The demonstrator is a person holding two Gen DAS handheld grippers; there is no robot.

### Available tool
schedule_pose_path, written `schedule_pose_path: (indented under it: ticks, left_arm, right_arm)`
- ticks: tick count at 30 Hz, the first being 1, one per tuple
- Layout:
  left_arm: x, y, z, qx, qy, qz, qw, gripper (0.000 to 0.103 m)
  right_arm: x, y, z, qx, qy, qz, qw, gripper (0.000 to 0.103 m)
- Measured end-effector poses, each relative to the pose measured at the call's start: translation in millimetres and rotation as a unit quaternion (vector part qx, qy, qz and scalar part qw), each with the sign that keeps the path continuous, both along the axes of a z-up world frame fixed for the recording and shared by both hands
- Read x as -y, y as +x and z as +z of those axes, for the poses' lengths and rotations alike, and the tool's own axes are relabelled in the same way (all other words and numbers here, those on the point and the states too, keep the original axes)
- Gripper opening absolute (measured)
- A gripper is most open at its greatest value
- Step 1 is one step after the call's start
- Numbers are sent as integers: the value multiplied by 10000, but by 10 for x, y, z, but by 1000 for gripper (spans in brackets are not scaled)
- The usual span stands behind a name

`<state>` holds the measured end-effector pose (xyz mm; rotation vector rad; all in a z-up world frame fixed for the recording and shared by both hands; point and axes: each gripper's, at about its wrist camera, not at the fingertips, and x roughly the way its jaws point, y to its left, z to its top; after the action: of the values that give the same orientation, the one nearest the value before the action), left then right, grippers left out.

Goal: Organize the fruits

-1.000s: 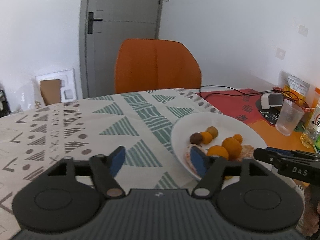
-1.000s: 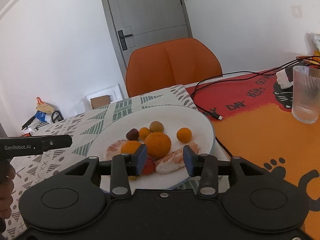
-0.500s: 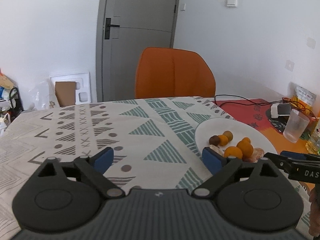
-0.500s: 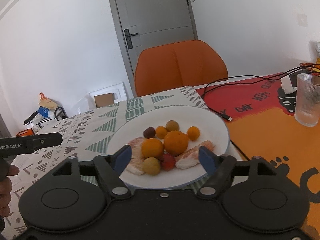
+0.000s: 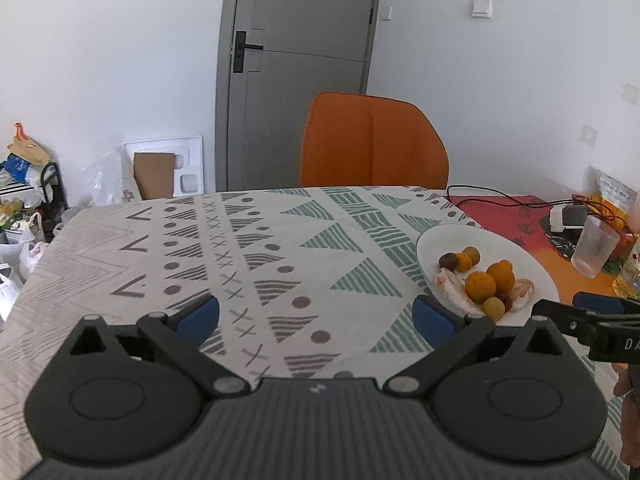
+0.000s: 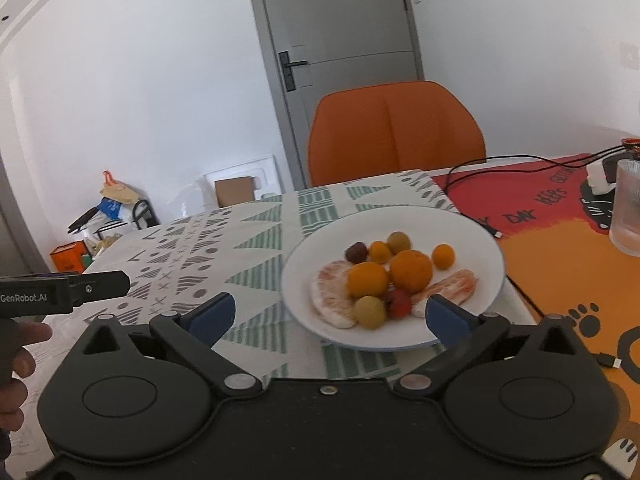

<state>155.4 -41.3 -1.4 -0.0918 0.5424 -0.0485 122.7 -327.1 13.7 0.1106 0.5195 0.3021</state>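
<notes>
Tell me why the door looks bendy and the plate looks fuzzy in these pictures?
Left wrist view: the fisheye lens bows the door and darkens the corners; the white plate looks sharp. Right wrist view: the door leans and curves too, and the plate rim and the cable beside it are smeared by motion blur, while the fruit stays fairly clear.

A home dining room: patterned tablecloth (image 5: 280,248), orange chair (image 5: 372,140), grey door (image 5: 296,64), floor clutter (image 5: 28,184).

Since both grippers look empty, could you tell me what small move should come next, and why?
Probably draw both back and stop: the right gripper and left gripper, jaws just opened, hold nothing, and all the fruit in view lies on the plate.
</notes>
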Motion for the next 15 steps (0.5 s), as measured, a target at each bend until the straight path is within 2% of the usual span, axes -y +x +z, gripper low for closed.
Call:
schedule_pose_path:
  ticks: [15]
  left_arm:
    - [-225, -455, 121, 74, -10, 227, 9997, 103]
  right_arm:
    - [-197, -282, 149, 4, -7, 264, 9997, 103]
